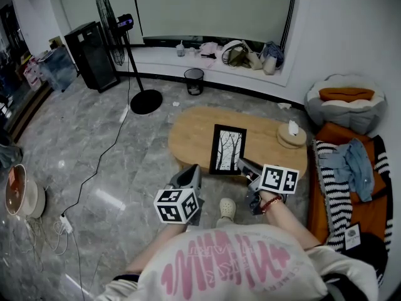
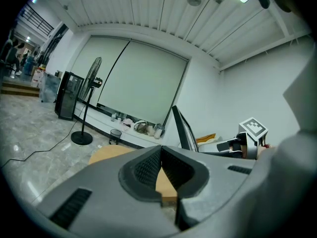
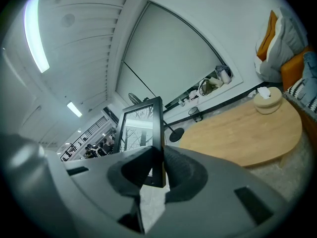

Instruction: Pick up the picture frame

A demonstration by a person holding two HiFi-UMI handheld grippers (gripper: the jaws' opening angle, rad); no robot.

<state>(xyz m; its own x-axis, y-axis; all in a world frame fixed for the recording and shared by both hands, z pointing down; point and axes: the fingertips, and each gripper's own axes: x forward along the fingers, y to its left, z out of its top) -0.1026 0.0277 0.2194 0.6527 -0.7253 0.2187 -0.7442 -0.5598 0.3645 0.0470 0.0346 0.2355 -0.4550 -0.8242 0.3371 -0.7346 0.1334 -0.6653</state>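
The picture frame (image 1: 227, 149) is black-edged, with a print of bare trees, and stands upright over the near edge of the oval wooden table (image 1: 194, 133). My right gripper (image 1: 242, 164) is shut on its lower right corner. In the right gripper view the frame's edge (image 3: 157, 133) runs up from between the pads. My left gripper (image 1: 192, 172) hangs to the frame's lower left, apart from it, shut and empty. The left gripper view shows its tips (image 2: 161, 150) touching, with the frame (image 2: 182, 129) edge-on beyond.
A tissue holder on a wooden disc (image 1: 291, 133) sits at the table's right end. A standing fan (image 1: 145, 100) and a waste bin (image 1: 194, 81) stand beyond. An orange sofa with striped blanket (image 1: 332, 187) lies right. A cable and power strip (image 1: 63, 222) cross the floor at left.
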